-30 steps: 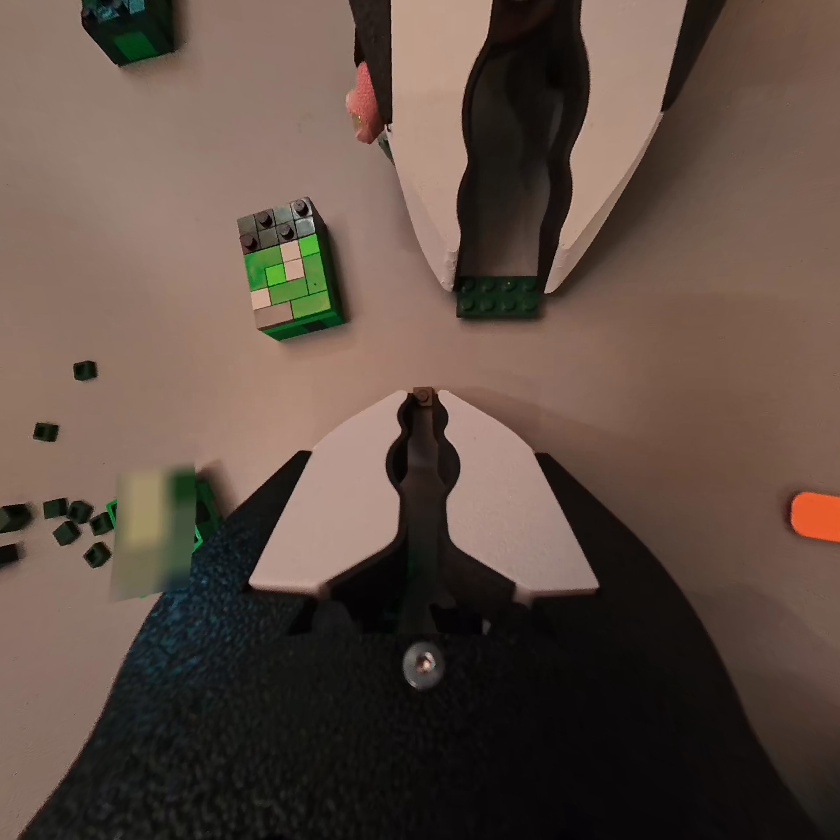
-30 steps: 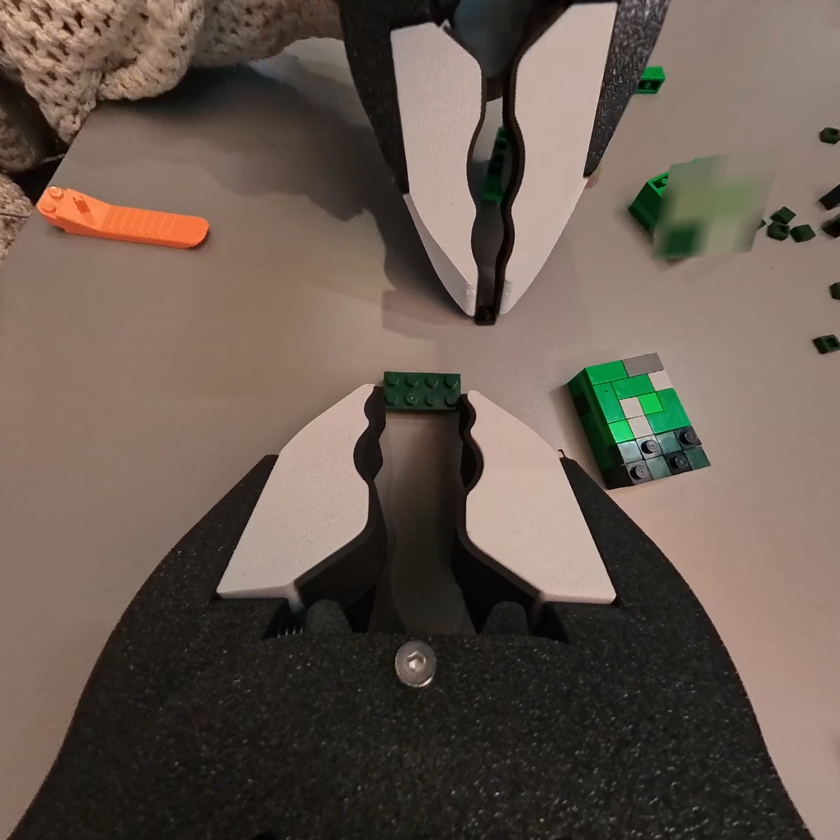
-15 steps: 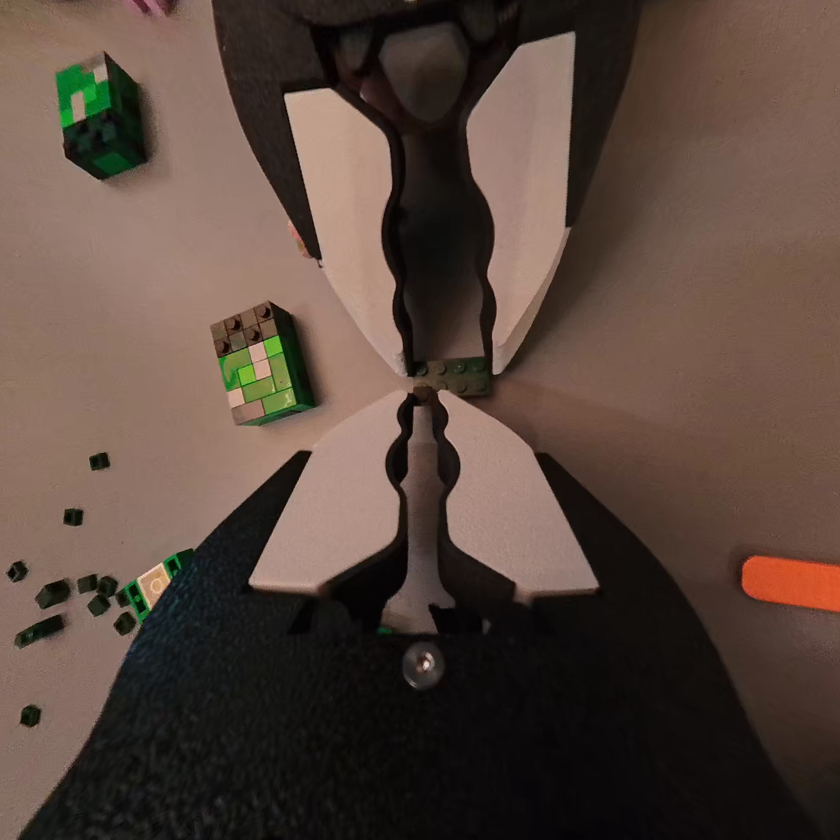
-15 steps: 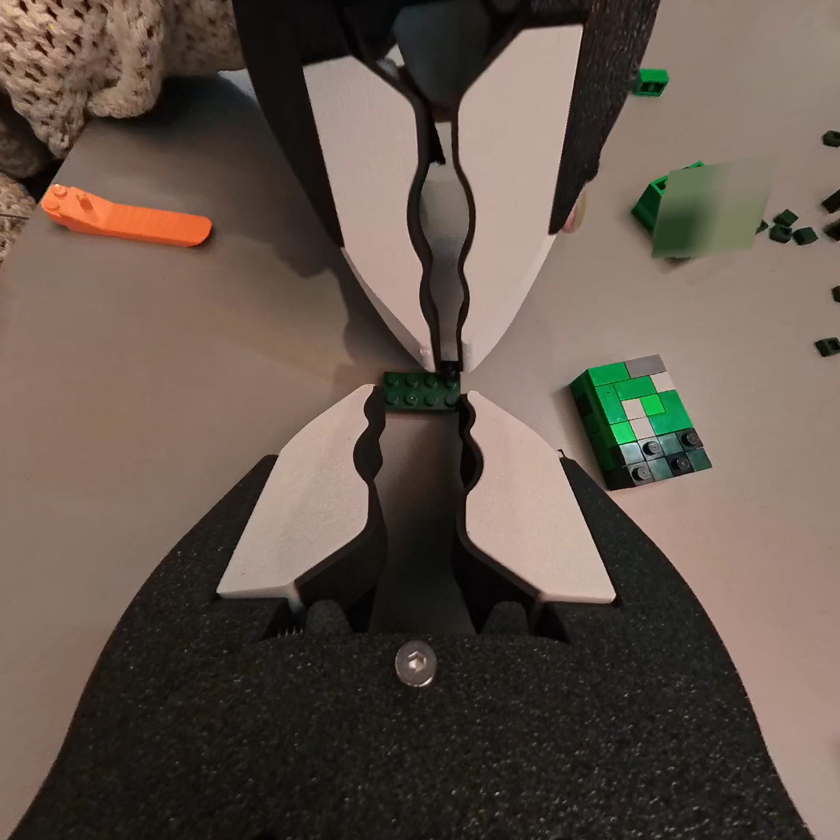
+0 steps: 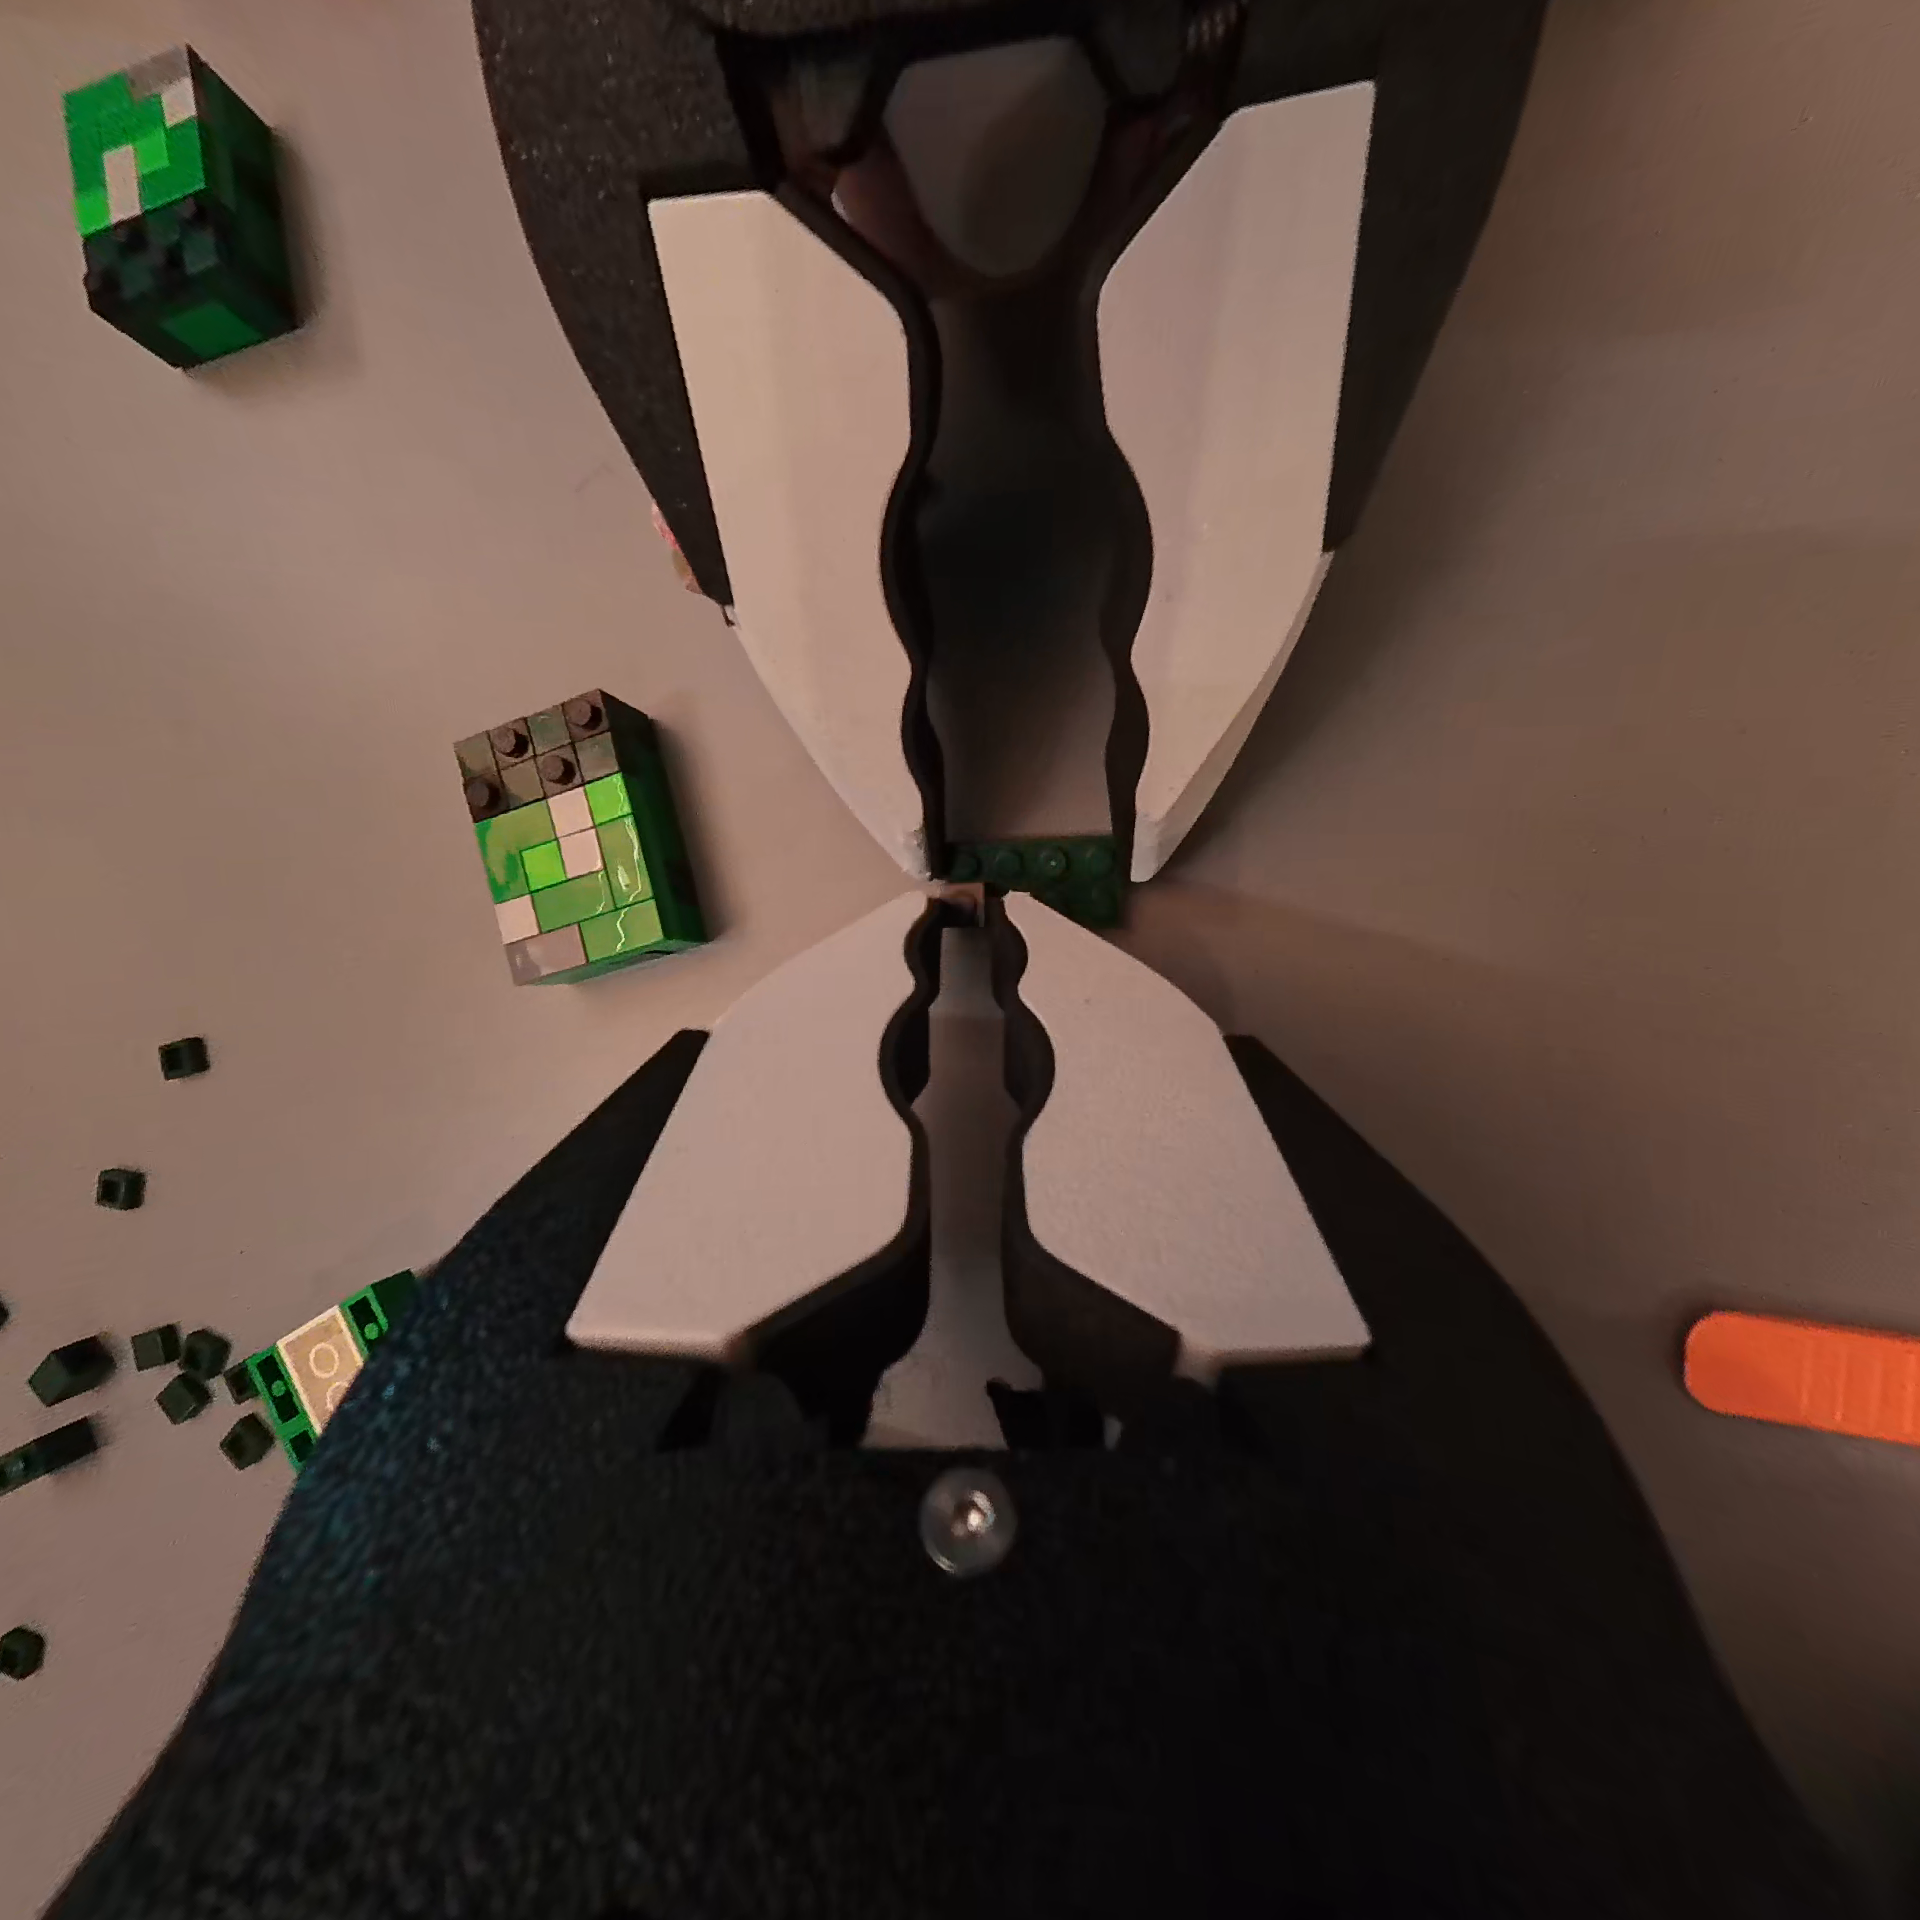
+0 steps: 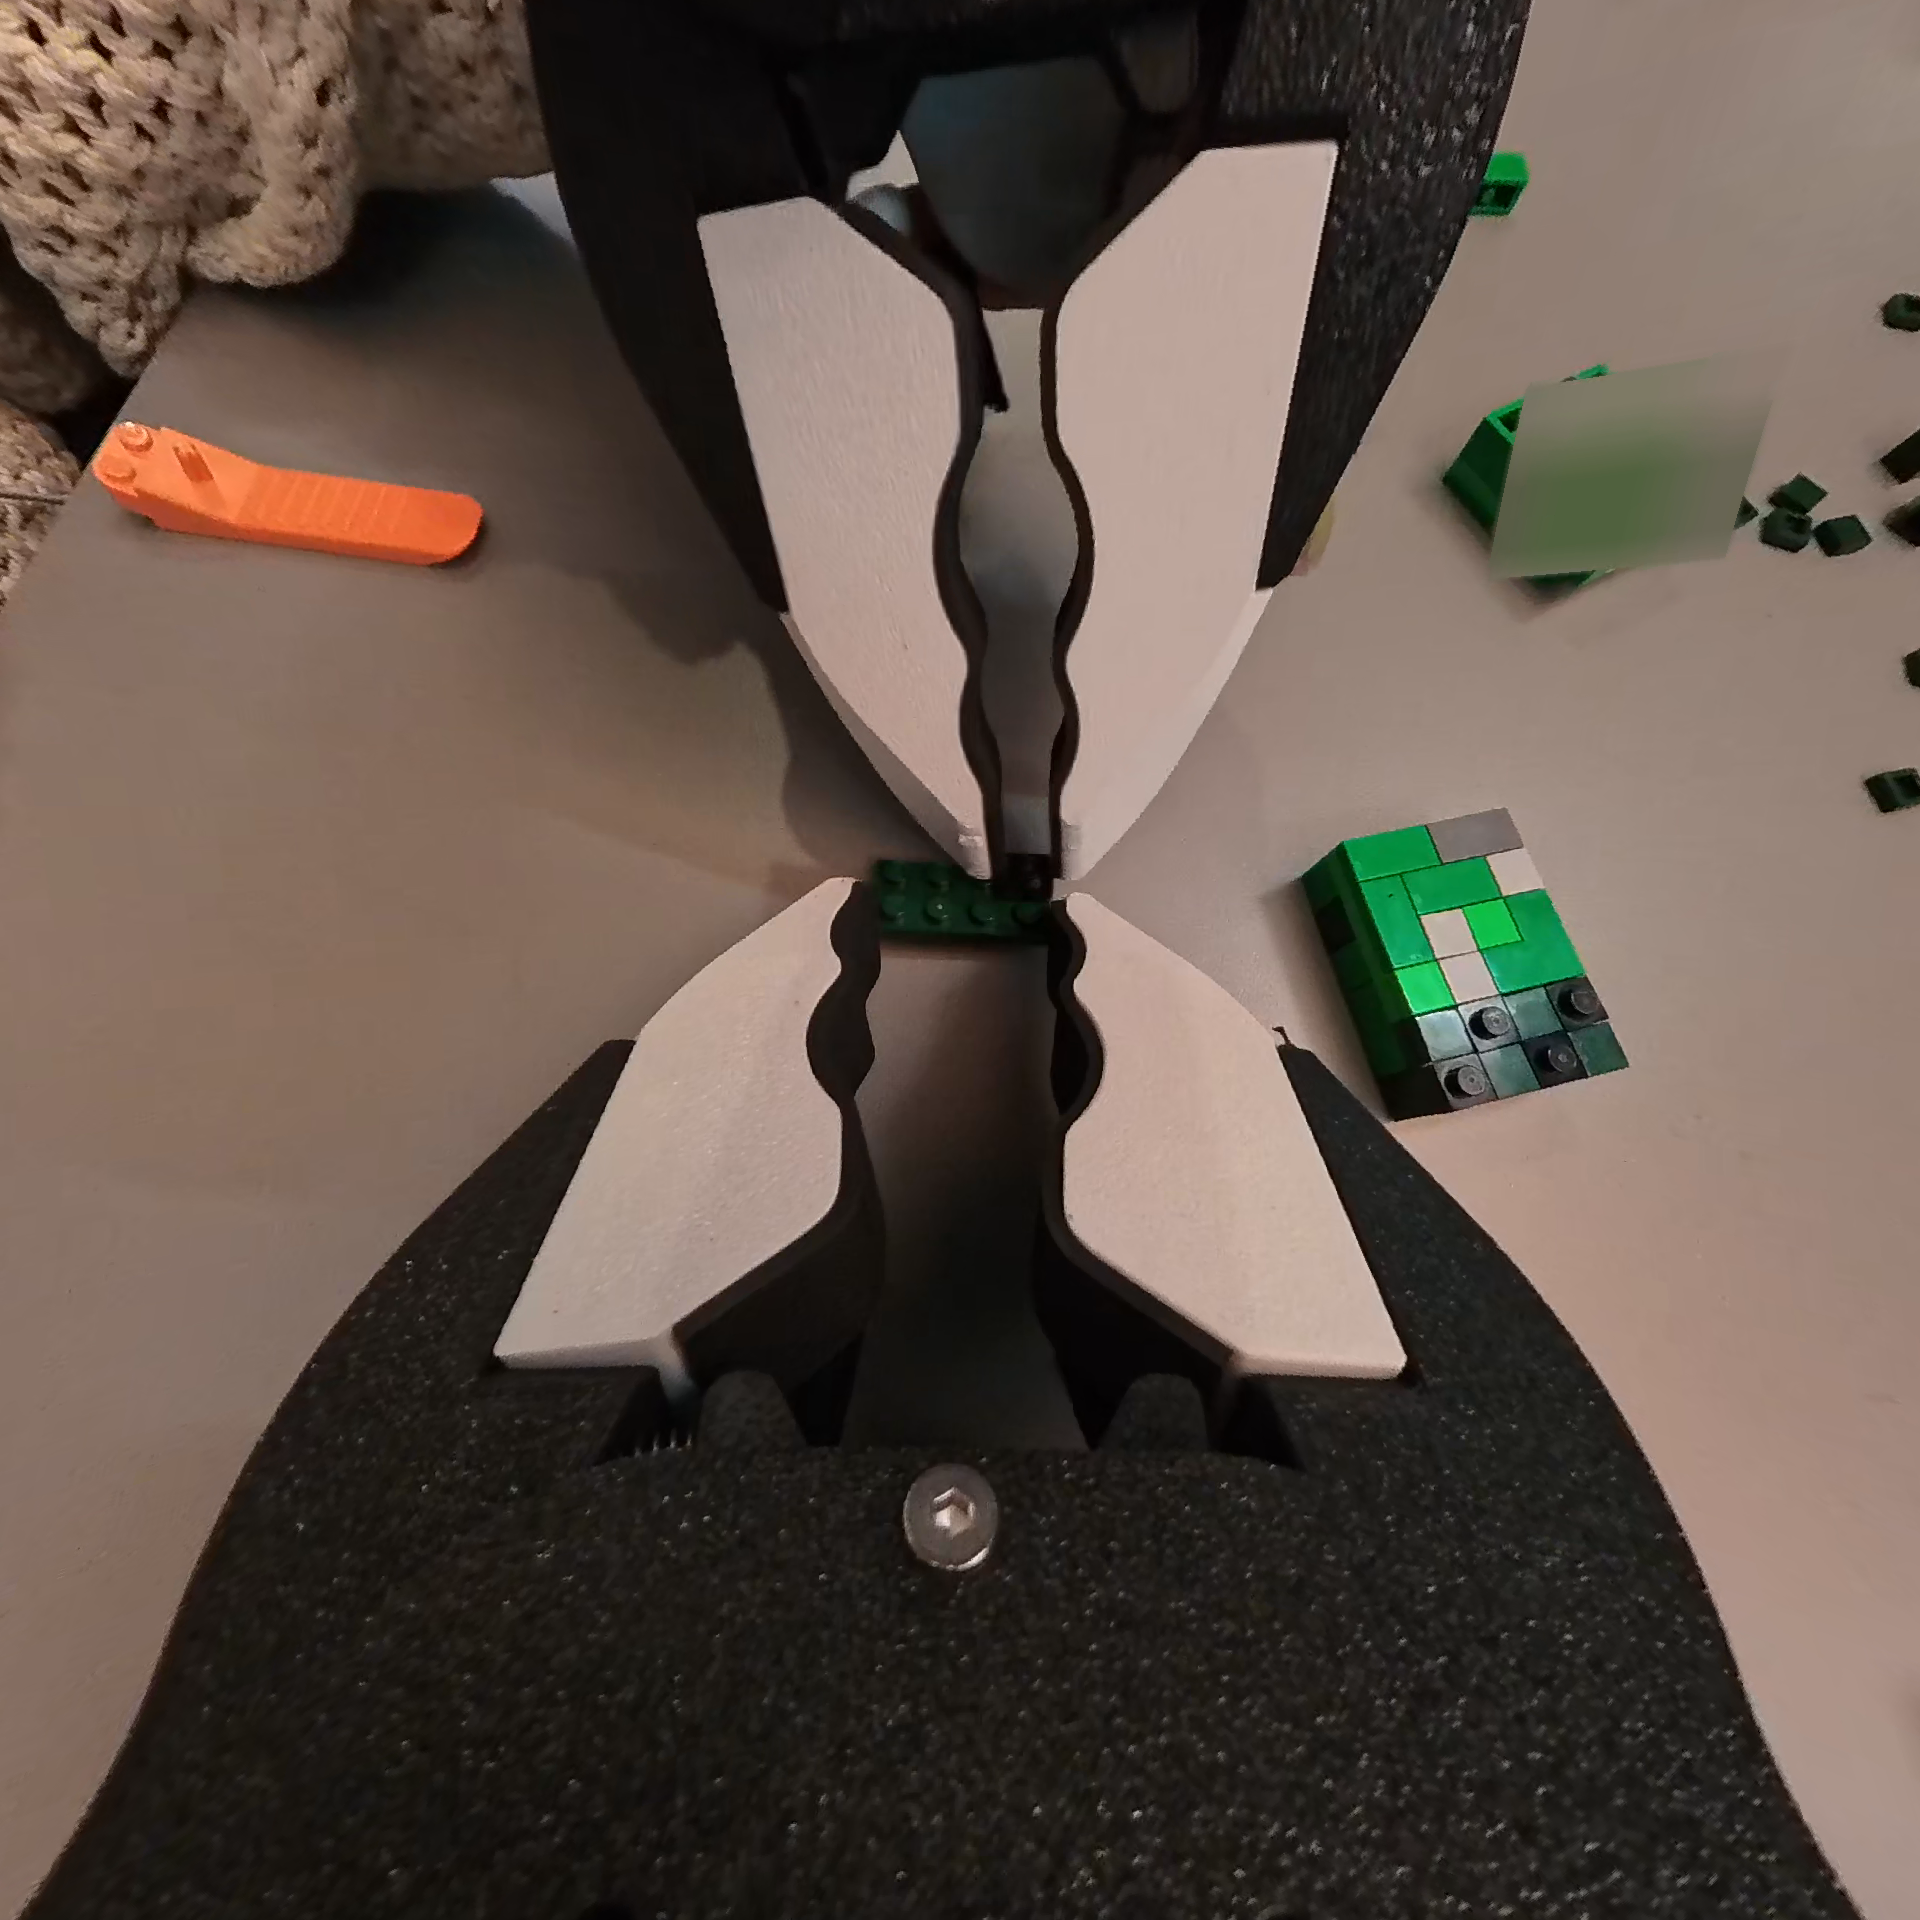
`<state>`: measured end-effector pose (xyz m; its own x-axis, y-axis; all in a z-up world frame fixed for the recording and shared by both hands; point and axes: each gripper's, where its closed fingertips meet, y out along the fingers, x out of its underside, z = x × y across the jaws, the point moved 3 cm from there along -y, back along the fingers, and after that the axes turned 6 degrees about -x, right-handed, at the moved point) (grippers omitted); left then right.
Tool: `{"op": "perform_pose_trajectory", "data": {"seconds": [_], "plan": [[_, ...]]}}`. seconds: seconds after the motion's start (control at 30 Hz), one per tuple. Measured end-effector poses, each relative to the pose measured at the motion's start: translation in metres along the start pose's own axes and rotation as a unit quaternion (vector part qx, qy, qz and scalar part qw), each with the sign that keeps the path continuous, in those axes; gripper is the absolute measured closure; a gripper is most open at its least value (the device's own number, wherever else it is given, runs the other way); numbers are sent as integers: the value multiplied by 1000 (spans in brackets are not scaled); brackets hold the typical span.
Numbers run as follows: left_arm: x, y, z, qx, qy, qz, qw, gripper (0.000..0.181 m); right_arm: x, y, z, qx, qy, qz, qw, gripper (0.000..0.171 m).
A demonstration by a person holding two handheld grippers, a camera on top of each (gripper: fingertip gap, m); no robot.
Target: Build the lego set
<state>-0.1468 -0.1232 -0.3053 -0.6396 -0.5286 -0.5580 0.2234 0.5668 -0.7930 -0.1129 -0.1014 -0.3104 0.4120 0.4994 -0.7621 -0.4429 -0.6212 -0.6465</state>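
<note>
My right gripper (image 6: 961,906) is shut on a dark green 2x4 plate (image 6: 951,914), held by its short ends just above the grey table. My left gripper (image 5: 961,906) is shut on a small dark single-stud piece (image 5: 961,900). The two grippers meet tip to tip. The small piece (image 6: 1029,875) sits on the plate's right end in the right wrist view. The plate (image 5: 1049,873) also shows in the left wrist view between the right gripper's fingers (image 5: 1184,748). A part-built green block (image 5: 577,847) with a studded dark top lies beside the grippers, and also shows in the right wrist view (image 6: 1455,956).
A second green block (image 5: 177,208) lies farther off. An orange brick separator (image 6: 291,499) lies on the table's other side. Several loose small dark green pieces (image 5: 156,1361) and a bright green part (image 6: 1481,468) are scattered beyond the block. Knitted fabric (image 6: 208,135) lies past the table edge. My two grippers' fingertips are within a few centimetres of each other. Both grippers' tips are roughly 6 centimeters from the part-built green block (image 5: 577,847). Seen from the right wrist view (image 6: 1449,939) as well.
The two grippers have closed the gap and now meet tip to tip. The small piece has come onto the end of the dark green plate. Both grips are unchanged.
</note>
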Motion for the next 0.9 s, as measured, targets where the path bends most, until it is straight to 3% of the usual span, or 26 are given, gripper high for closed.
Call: {"op": "perform_pose_trajectory", "data": {"seconds": [0.73,0.8,0.9], "plan": [[1,-2,3,14,-2,20,1000,168,0,1,0,-3,4,-1,1000,140],[1,-3,3,14,-3,24,1000,168,1,0,-1,-4,-9,0,1000,171],[1,-8,1,13,-17,36,999,168,0,0,-2,-2,-15,0,1000,171]]}}
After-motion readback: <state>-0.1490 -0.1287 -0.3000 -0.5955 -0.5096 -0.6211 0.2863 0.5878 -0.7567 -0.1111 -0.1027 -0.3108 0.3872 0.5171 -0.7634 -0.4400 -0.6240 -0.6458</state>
